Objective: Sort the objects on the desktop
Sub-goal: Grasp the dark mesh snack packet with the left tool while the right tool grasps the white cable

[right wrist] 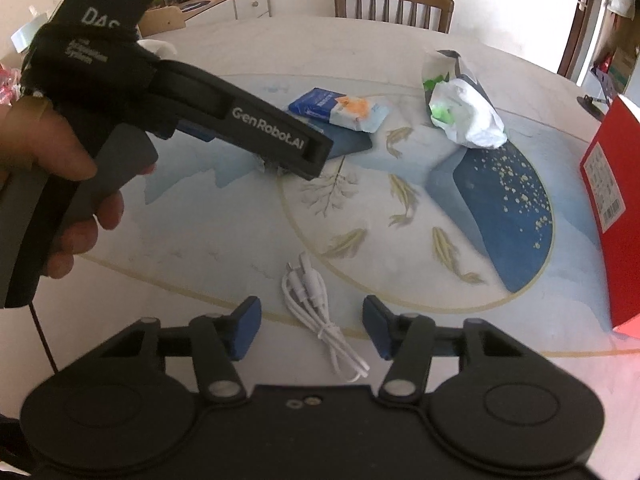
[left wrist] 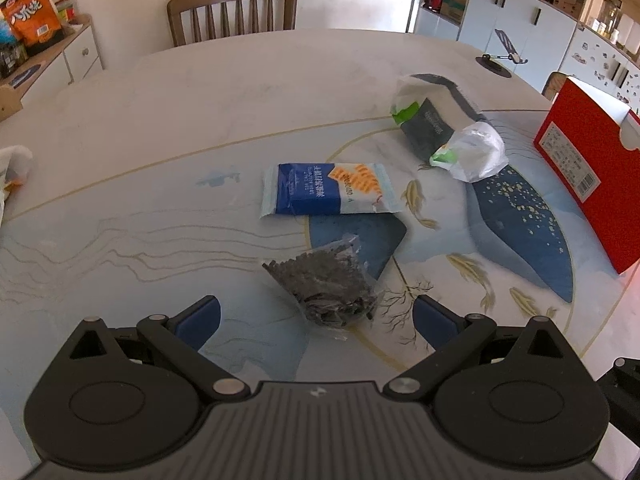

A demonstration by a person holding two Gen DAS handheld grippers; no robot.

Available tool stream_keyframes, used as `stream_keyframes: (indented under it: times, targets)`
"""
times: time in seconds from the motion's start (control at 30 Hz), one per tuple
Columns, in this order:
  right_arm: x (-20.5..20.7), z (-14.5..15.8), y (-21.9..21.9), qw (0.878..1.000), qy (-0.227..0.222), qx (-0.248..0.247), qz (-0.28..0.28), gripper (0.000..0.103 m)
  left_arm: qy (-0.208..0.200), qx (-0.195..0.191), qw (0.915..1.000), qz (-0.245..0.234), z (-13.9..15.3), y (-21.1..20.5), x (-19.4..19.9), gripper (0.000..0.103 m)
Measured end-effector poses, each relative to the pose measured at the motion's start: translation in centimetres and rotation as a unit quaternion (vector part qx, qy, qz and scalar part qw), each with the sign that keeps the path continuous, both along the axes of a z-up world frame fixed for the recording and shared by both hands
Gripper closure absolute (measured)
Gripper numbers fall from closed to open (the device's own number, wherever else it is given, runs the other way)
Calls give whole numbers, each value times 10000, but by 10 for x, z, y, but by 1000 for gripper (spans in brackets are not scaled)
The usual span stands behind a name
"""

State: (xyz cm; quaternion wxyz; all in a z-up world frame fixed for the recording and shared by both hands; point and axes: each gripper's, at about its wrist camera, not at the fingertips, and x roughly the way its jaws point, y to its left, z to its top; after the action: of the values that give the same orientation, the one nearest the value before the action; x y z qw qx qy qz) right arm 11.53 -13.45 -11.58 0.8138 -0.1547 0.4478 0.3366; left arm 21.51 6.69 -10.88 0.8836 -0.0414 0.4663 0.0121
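Note:
My left gripper (left wrist: 316, 322) is open, its blue pads on either side of a clear bag of dark bits (left wrist: 326, 288) on the table. Beyond it lies a blue and white snack packet (left wrist: 330, 194), also in the right wrist view (right wrist: 340, 108). Farther right are a dark pouch (left wrist: 426, 128) and a white plastic bag (left wrist: 476, 152), which also shows in the right wrist view (right wrist: 468, 112). My right gripper (right wrist: 312, 328) is open around a coiled white cable (right wrist: 316, 308). The left gripper's body (right wrist: 240, 124) hides the dark bag there.
A red box (left wrist: 592, 168) stands at the table's right edge, also in the right wrist view (right wrist: 616, 208). A wooden chair (left wrist: 234, 10) is behind the table. A phone stand (left wrist: 500, 60) sits far right. A side cabinet with snacks (left wrist: 36, 44) is at left.

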Motion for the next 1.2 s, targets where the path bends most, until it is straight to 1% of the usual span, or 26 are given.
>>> stream_keyframes:
  times: [0.1,0.23,0.4,0.5,0.6,0.67,0.7,0.73,0.77,0.87,0.9,0.93,1.13,1.2]
  targets:
    - [0,-1,1,9999,-110,-80,17,51,6,-30,10000,61,-4,2,2,1]
    - [1,-1,2,9998,-146,-105,13,51,22,-36,9999,135,-7,3,4,1]
    - [1,-1,3,9998,-155,-117,21,54,30,61,9998,172,-10,1,8,2]
    - [1,-1,3,9998,-165,-114,30,57,11,113,9998,191,-10,1,10,6]
    - [1,0,3,9998,-171,-115,7,60,2,241,9995,182,-10,-2,11,12]
    - [1,0,3,9998,-188,-109,9,63,-5,353,9993,132,-9,-5,11,19]
    - [1,0,2,9998,-196,-104,5,66,-22,348,9993,102,-9,-5,11,21]
    - [1,0,2,9997,-207,-101,-7,69,-34,353,9993,82,-8,-6,11,26]
    - [2,0,1,9997,-215,-97,-24,70,-42,351,9994,60,-7,-7,11,31]
    - [3,0,0,9997,-223,-96,-56,76,-56,363,9993,-20,-5,-11,11,40]
    - [3,0,0,9997,-225,-96,-68,78,-62,364,9993,-40,-5,-12,11,42]
    - [4,0,-1,9997,-226,-95,-86,81,-67,366,9993,-64,-5,-13,11,45]
    - [7,0,-5,9995,-221,-97,-223,83,-106,343,9992,-147,-3,-16,11,63]
    - [8,1,-8,9993,-204,-96,-290,83,-122,331,9993,-141,-3,-16,10,64]
